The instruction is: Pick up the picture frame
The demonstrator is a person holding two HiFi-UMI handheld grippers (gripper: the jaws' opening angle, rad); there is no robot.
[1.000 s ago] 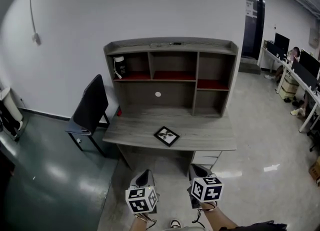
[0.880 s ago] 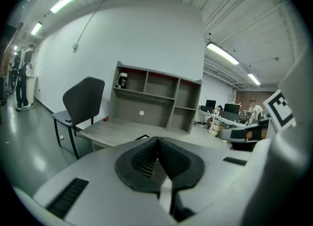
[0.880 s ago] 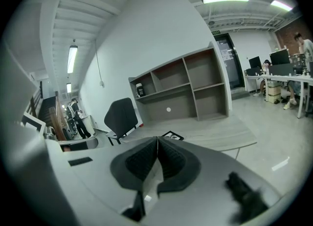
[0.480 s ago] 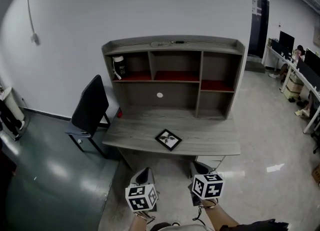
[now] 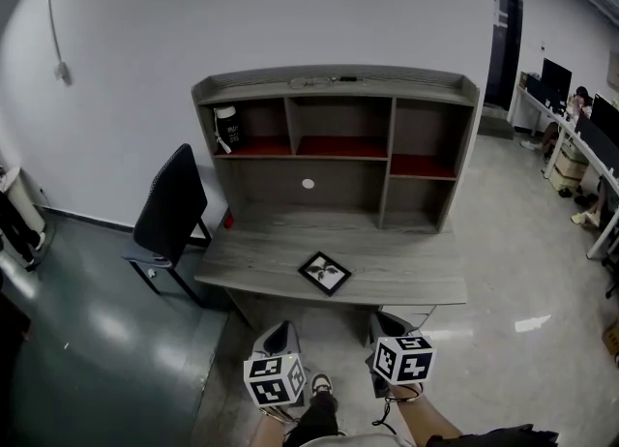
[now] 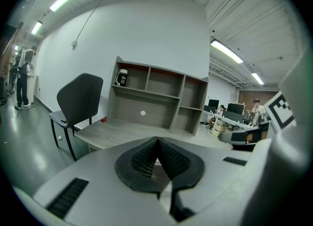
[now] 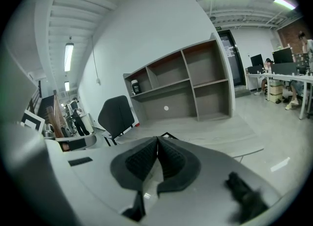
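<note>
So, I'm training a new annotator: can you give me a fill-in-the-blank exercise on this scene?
The picture frame lies flat on the ____.
The black chair stands to the ____ of the picture frame in the head view.
The left tool and right tool are both ____.
Missing: desk; left; shut.
</note>
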